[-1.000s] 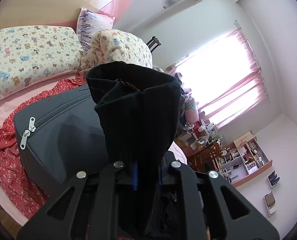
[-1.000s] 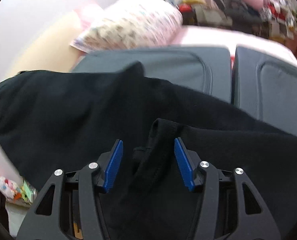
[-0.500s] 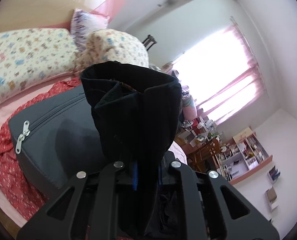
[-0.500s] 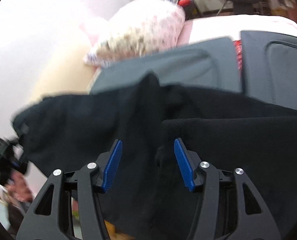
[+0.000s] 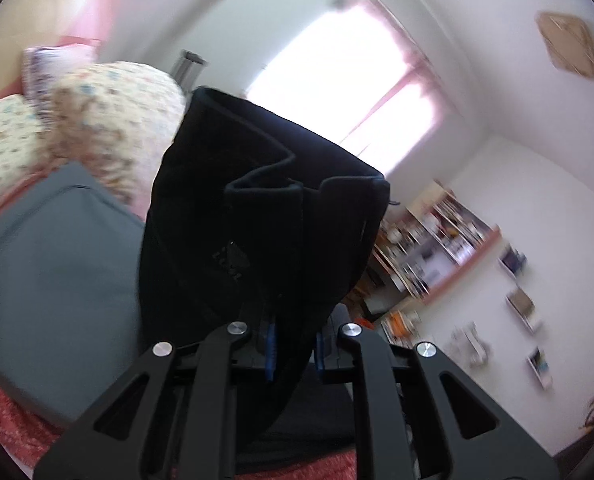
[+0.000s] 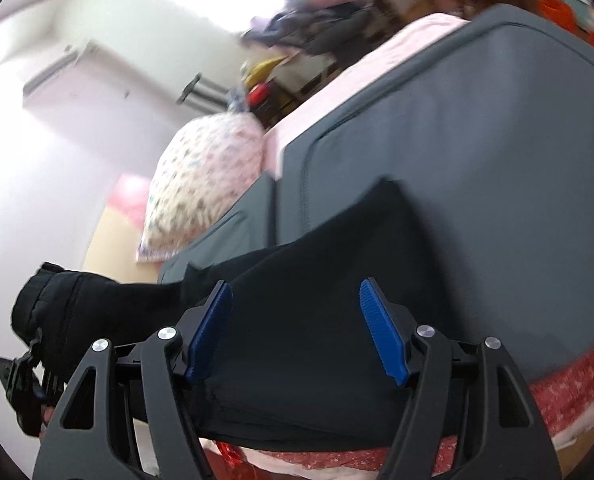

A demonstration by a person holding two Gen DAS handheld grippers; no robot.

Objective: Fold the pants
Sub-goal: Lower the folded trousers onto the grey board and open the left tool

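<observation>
Stretching pants (image 6: 297,320) lengthwise betw grippers: left gripper (image 5: 293,344) fingers pinching cloth, right gripper (image 6: 297,332) fingers opening.

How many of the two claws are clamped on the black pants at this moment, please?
1. The left claw is shut on the black pants, bunched fabric between its blue pads. The right claw is opening, its pads apart and clear of the cloth below.

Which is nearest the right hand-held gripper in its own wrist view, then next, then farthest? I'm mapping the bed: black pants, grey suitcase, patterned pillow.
1. Black pants, between the opening pads of the right hand-held gripper.
2. Grey suitcase, behind the pants, right.
3. Patterned pillow, beyond it, upper left.
</observation>
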